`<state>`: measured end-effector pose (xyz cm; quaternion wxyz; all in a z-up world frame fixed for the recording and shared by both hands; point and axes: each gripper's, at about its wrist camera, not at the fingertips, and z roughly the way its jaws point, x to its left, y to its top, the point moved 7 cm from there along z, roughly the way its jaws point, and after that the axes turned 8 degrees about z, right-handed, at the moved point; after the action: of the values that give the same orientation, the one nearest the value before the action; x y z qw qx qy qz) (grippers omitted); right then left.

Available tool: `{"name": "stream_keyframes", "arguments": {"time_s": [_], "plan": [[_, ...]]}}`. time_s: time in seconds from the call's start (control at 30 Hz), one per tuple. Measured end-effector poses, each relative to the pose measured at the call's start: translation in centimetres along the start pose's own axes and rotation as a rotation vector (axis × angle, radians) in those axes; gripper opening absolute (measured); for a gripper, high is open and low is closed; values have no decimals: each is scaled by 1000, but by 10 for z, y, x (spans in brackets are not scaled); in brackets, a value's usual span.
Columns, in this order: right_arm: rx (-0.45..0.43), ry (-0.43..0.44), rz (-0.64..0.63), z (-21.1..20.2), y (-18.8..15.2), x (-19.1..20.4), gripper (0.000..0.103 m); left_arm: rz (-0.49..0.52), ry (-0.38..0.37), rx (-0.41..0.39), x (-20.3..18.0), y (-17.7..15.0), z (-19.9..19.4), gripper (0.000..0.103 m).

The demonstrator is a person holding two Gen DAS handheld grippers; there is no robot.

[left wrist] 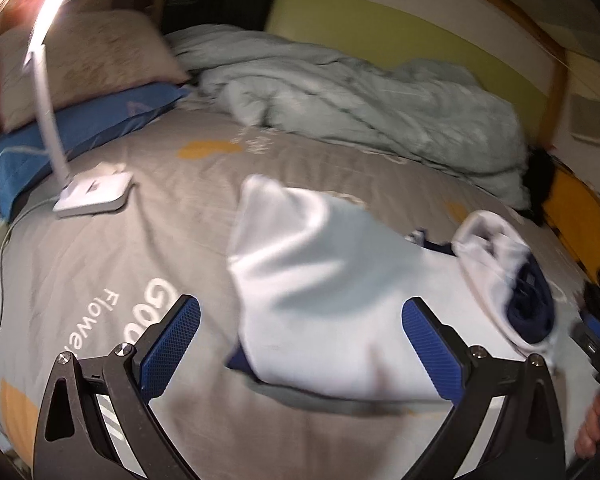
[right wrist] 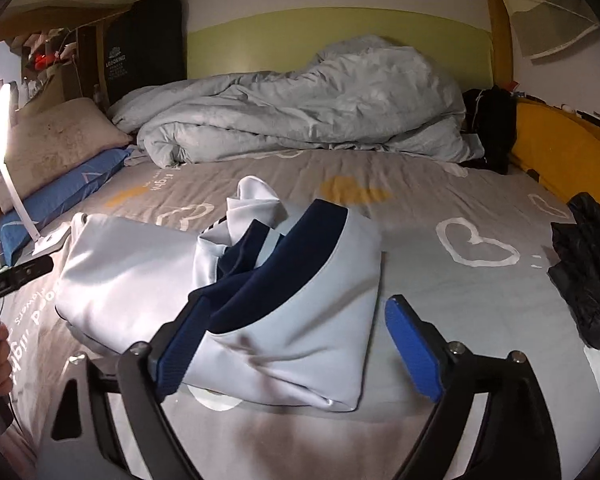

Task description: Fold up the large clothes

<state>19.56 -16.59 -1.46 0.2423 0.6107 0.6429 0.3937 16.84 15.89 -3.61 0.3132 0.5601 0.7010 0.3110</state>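
Left wrist view: the white garment (left wrist: 320, 280) lies folded on the grey bed sheet (left wrist: 100, 264); its long axis runs from the upper left of the frame down toward the lower right, one narrow end pointing toward the crumpled grey duvet (left wrist: 360, 108), the bulkier end with the navy collar (left wrist: 530, 304) lying at the right. The left gripper (left wrist: 300, 348) stands with its jaws wide apart (blue pads facing each other); part of the garment shows in the gap between them, but neither pad presses on it; whether the fabric touches the right-hand pad cannot be told, the frame being blurred. A white desk lamp (left wrist: 94, 194) stands on the sheet at the left, near a blue pillow (left wrist: 80, 124).

Right wrist view: the garment (right wrist: 132, 280) lies in the middle of the sheet (right wrist: 480, 308), long axis running left to right across the frame, collar (right wrist: 268, 276) turned up toward the camera with its navy band running diagonally. The right gripper (right wrist: 300, 352) has its jaws wide open; the left-hand finger sits against the collar edge, the right-hand pad stands clear of the fabric; nothing is gripped. A black garment (right wrist: 588, 276) lies at the right edge of the bed, well apart from the white one; the duvet (right wrist: 300, 108) is heaped at the far side.
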Motion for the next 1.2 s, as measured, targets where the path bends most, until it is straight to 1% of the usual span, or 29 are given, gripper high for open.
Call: {"name": "stream_keyframes", "arguments": {"time_s": [0.07,0.13,0.2,0.23,0.27,0.3,0.33,0.37,0.4,0.43,0.47,0.53,0.57,0.6,0.63,0.7,0.73,0.8,0.83,0.87,0.9,1.0,1.1,1.13,1.2], "plan": [[7,5,-15,-2,-1,0,92,-24,38,26,14,-2,15,101],[10,-3,-31,-5,-5,-5,95,-68,29,70,24,-8,31,101],[7,-13,-41,-7,-7,-8,95,-133,4,118,33,-16,45,101],[9,-13,-40,-6,-8,-10,95,-167,-31,142,34,-21,51,100],[12,-13,-37,-7,-9,-11,95,-201,-83,168,34,-26,58,100],[16,-16,-30,-6,-10,-15,95,-243,-160,201,31,-31,65,100],[19,-18,-24,-5,-10,-16,95,-295,-265,238,28,-38,74,99],[26,-19,-12,-4,-11,-20,95,-333,-339,266,25,-42,81,99],[33,-19,5,-3,-11,-24,95,-343,-342,251,26,-42,84,97],[37,-18,17,-2,-11,-27,95,-336,-329,221,28,-39,85,91],[43,-13,37,-1,-12,-31,95,-337,-322,210,30,-38,88,71],[52,-1,64,-1,-13,-37,95,-368,-322,200,35,-40,94,54],[56,0,72,-1,-13,-40,95,-375,-333,182,35,-39,93,42],[60,-3,72,0,-13,-42,95,-363,-338,167,32,-36,90,37],[63,-9,70,1,-14,-43,95,-328,-336,139,28,-30,84,27],[79,-42,72,6,-14,-49,95,-247,-322,78,17,-13,65,24],[85,-48,77,7,-14,-51,95,-225,-319,60,9,-4,55,23],[102,-70,107,11,-14,-60,95,-222,-366,19,-8,16,36,22],[105,-73,121,11,-14,-64,95,-195,-381,-7,-21,27,24,22],[108,-76,131,11,-14,-67,95,-158,-380,-26,-34,36,14,21],[113,-80,144,10,-14,-72,95,-128,-383,-40,-50,45,6,21],[105,-91,173,4,-12,-83,95,-38,-444,-64,-120,63,-18,19],[85,-119,191,-4,-9,-93,95,64,-505,-59,-198,63,-26,19],[74,-135,200,-8,-7,-99,95,108,-518,-46,-227,54,-24,19],[45,-179,215,-17,-3,-115,95,161,-519,-10,-266,36,-14,19]]}}
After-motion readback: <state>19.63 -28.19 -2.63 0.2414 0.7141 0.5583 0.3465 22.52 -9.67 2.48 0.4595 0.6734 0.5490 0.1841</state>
